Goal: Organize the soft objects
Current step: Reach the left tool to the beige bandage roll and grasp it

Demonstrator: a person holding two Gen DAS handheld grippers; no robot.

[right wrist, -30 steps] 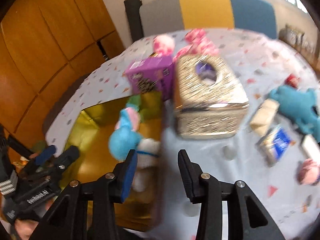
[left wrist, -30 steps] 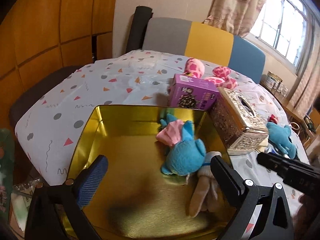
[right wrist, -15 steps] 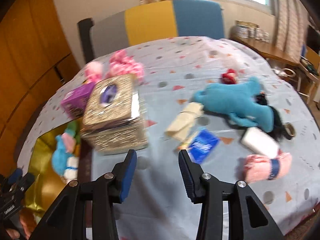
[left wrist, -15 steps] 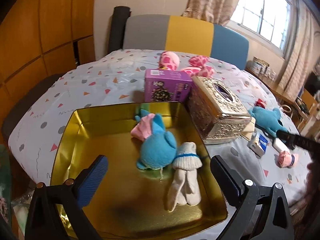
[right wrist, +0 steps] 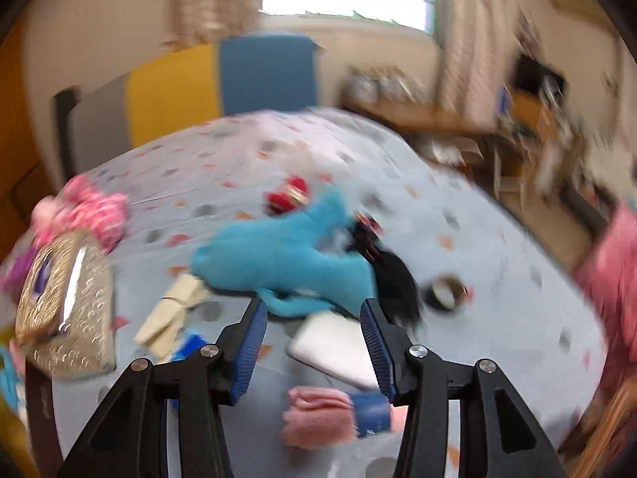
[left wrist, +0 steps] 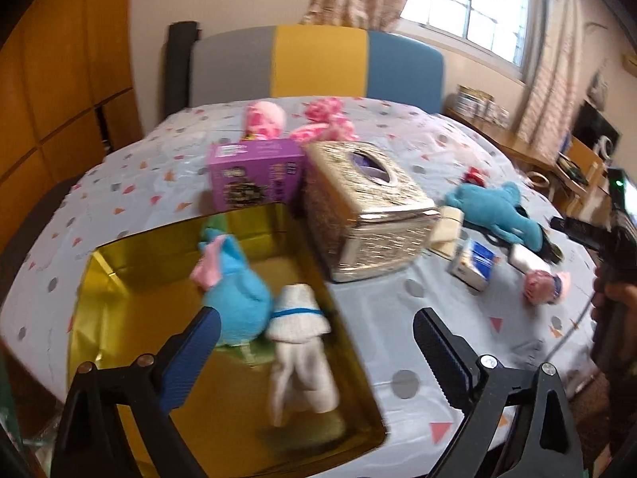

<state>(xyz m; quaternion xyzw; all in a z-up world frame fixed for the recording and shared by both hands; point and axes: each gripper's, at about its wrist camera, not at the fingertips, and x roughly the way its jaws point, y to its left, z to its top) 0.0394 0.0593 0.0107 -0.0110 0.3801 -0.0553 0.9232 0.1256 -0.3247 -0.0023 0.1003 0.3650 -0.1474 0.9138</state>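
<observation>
A gold tray (left wrist: pixel 91 263) holds a blue plush (left wrist: pixel 239 294) and a white sock-like toy (left wrist: pixel 298 318). My left gripper (left wrist: pixel 314 318) hovers over the tray's near right side. Its jaws are wide apart and closing, with nothing gripped. On the spotted tablecloth lie a blue plush (right wrist: pixel 286 263) and a pink roll with a blue band (right wrist: pixel 326 414). My right gripper (right wrist: pixel 312 306) hangs above them. Its jaws are opening, with nothing between the pads. The right wrist view is blurred.
A gold tissue box (left wrist: pixel 366 215) and a purple box (left wrist: pixel 254 175) stand beside the tray, with pink plush toys (left wrist: pixel 322 119) behind them. A white flat pack (right wrist: pixel 334 350), a black tuft (right wrist: pixel 398 286), a tape roll (right wrist: pixel 448 292), a cream piece (right wrist: pixel 171 314) and a blue packet (left wrist: pixel 475 265) lie nearby.
The right gripper swept right from the tray's edge to above the blue plush and pink roll, jaws wider. The left gripper shifted right, toward the tray's right wall.
</observation>
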